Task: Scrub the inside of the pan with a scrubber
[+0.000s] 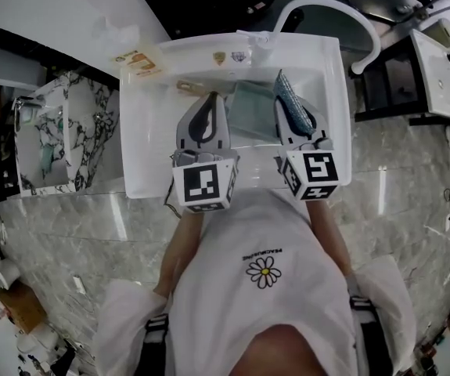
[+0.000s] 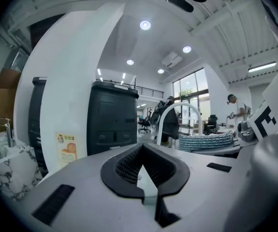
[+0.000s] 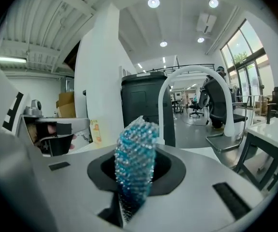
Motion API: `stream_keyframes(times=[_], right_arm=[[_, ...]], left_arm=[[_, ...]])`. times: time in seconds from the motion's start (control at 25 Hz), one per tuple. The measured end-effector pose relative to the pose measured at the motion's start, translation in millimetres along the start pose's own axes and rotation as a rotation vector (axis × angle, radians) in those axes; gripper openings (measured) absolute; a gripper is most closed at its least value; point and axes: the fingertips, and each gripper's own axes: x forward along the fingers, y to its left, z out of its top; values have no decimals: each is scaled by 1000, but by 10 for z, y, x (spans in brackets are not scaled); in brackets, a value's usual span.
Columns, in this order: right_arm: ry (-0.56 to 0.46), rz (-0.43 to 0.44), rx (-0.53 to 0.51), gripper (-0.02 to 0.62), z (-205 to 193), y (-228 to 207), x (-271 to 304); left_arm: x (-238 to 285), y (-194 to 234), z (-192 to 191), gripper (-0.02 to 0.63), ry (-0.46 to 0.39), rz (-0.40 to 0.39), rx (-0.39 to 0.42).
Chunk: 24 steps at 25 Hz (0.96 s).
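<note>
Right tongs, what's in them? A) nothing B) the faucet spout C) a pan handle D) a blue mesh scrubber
D: in the right gripper view the blue mesh scrubber is pinched between the right tongs, with its upper end sticking out past them.
</note>
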Motion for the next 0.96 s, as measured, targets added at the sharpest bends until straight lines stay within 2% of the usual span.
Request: stream_keyframes(times=[0.96], right_arm=[[-10, -18, -12, 57, 6, -17, 11]], left_arm=[[-10, 180, -48, 15, -1, 60, 19]])
